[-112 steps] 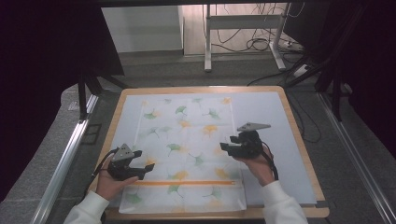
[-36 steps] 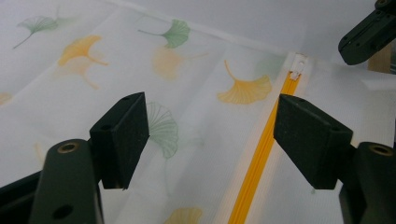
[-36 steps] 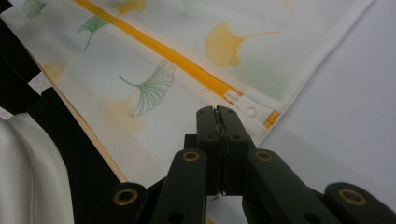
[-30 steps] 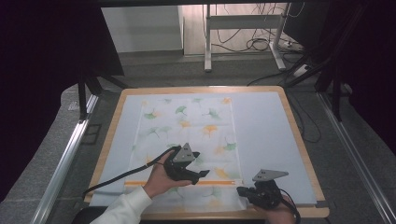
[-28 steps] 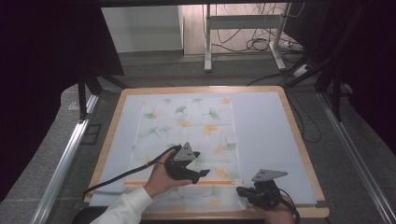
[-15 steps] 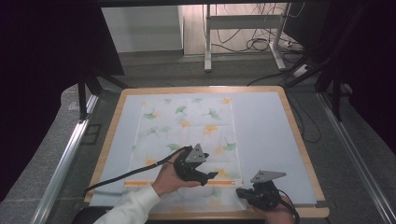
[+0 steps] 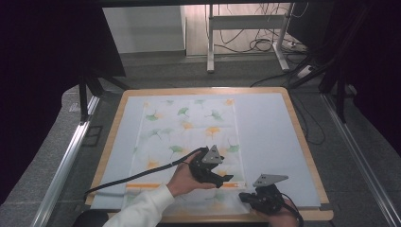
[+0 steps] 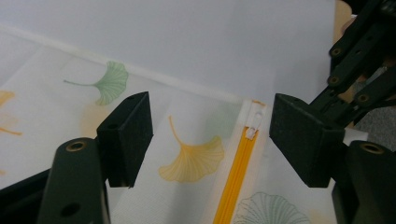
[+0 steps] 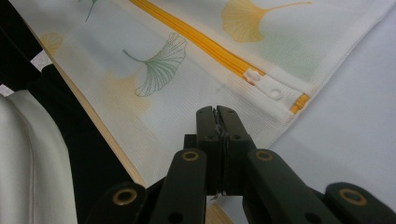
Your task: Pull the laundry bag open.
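Both grippers work a ginkgo-print mesh bag (image 7: 189, 142) lying flat on the table (image 7: 274, 127): left gripper (image 8: 210, 133) hovers with jaws spread wide on either side of the orange zipper (image 8: 236, 172) end, while right gripper (image 9: 216, 112) is pinched closed on the bag's near-right corner.

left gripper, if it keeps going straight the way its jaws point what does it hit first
Probably the zipper pull at the end of the orange zipper on the leaf-print bag; it lies between the open jaws of the left gripper, though depth is unclear.
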{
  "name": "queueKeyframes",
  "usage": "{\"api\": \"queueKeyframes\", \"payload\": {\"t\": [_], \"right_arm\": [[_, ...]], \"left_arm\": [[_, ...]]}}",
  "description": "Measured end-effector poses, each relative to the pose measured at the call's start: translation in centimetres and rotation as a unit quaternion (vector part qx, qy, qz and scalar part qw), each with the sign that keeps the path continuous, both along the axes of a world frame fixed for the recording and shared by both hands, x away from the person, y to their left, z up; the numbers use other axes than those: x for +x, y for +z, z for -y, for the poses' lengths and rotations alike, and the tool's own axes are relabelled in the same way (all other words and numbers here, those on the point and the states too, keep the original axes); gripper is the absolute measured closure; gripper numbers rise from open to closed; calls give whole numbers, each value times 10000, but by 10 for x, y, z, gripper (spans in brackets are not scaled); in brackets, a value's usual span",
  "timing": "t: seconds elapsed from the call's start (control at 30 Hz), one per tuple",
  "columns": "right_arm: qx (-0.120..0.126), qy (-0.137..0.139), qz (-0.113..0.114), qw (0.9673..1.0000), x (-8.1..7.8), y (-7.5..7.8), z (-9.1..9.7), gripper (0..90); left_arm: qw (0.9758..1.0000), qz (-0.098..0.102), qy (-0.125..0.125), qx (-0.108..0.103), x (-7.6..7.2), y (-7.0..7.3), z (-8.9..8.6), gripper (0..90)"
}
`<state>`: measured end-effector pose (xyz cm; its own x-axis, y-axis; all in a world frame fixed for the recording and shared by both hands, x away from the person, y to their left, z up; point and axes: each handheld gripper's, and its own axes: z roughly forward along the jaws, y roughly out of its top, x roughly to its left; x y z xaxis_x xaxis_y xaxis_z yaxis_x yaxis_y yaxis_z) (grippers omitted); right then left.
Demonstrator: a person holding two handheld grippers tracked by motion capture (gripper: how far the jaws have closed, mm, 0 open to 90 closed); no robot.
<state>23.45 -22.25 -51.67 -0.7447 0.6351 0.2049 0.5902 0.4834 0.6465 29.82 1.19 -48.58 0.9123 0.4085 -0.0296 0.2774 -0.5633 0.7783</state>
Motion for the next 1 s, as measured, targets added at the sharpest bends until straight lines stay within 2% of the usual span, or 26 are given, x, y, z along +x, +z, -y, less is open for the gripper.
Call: {"api": "queueKeyframes", "payload": {"t": [0.13,0.17,0.2,0.23,0.33,0.43,0.5,0.57,0.67,0.7,0.8,1.0], "right_arm": [[15,-17,-9,10000,1,0,2,876],[6,-12,-9,10000,1,0,2,876],[-2,-2,-11,10000,1,0,1,876],[-8,14,-29,10000,1,0,1,876],[-45,56,-52,10000,1,-2,-1,876],[-90,94,-64,9999,0,-3,-3,876],[-89,107,-84,9999,0,-3,-3,875],[-90,115,-107,9998,0,-4,-4,876],[-115,137,-112,9998,1,-4,-4,876],[-106,137,-114,9998,1,-4,-4,876],[-116,139,-116,9998,1,-5,-4,876],[-117,129,-117,9998,2,-4,-4,875]], "left_arm": [[9999,-148,-41,-20,2,-9,6,312],[9998,-116,-96,151,2,-11,9,314],[9993,6,-161,325,0,-13,14,314],[9990,20,-238,384,-2,-15,18,315],[9983,-10,-420,399,-6,-15,30,311],[9987,-142,-403,263,-3,-16,35,324],[9981,-45,-431,446,-1,-18,39,331],[9972,-39,-547,516,-1,-18,45,340],[9981,-108,-460,406,0,-19,48,355],[9976,-121,-428,539,5,-21,48,364],[9967,-156,-470,636,7,-26,48,373],[9964,-158,-502,664,8,-32,50,380]]}}
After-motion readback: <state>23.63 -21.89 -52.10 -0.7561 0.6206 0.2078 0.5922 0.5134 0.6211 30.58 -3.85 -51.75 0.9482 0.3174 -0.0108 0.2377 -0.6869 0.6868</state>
